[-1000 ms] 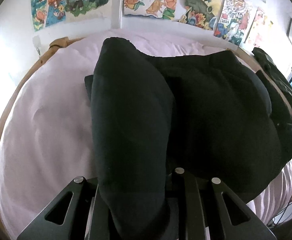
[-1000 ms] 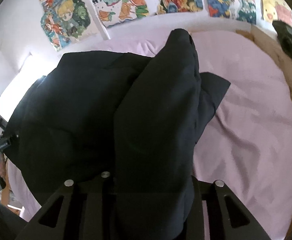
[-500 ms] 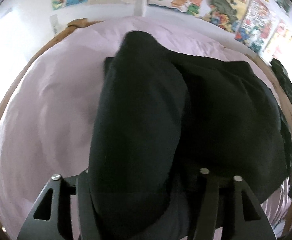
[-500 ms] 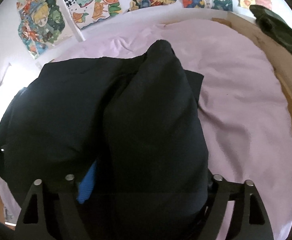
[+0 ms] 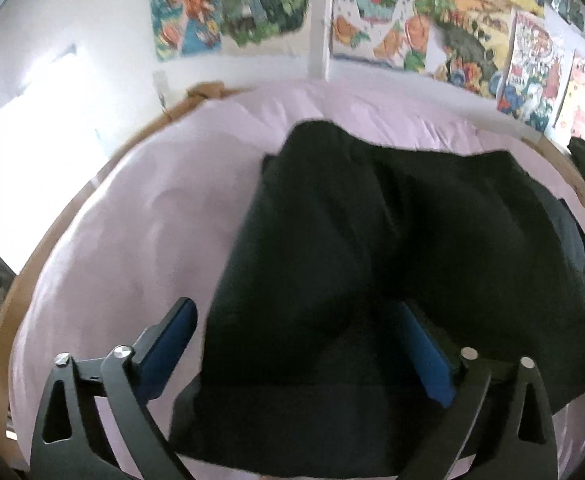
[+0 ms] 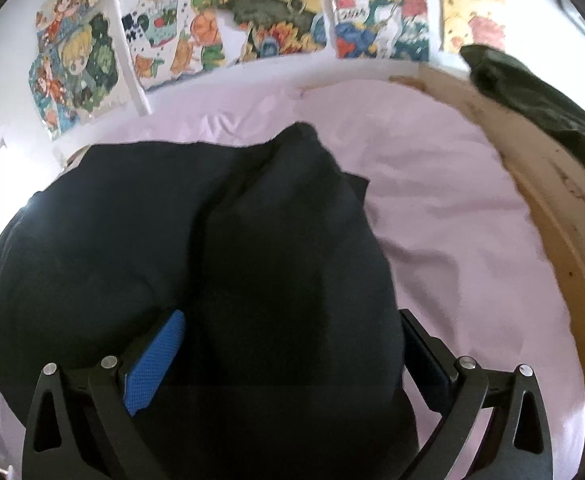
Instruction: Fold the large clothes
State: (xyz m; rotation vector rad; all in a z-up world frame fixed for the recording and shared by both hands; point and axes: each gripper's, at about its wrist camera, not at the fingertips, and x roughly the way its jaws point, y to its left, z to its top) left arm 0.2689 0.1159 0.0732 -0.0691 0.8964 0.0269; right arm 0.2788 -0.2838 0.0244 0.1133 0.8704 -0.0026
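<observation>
Left hand-held gripper (image 5: 298, 344): your jaws stand wide apart, blue pads showing on both sides; a fold of the black garment (image 5: 392, 248) lies between them, and neither pad presses it.
Right hand-held gripper (image 6: 292, 354): your jaws are spread wide here too; the left blue pad (image 6: 154, 362) sits just beside the cloth, and the garment (image 6: 220, 248) bulges up through the gap without being pinched.
Garment: it lies on the bed (image 5: 140, 232), on the pale pink sheet (image 6: 452, 240), with a raised doubled-over fold running away from each of your grippers toward the wall.
Bed frame: a wooden rim (image 6: 564, 216) curves around the mattress; a dark green piece of clothing (image 6: 532, 92) is draped over it at the far right.
Wall: colourful cartoon posters (image 6: 260, 12) hang in a row above the bed.
</observation>
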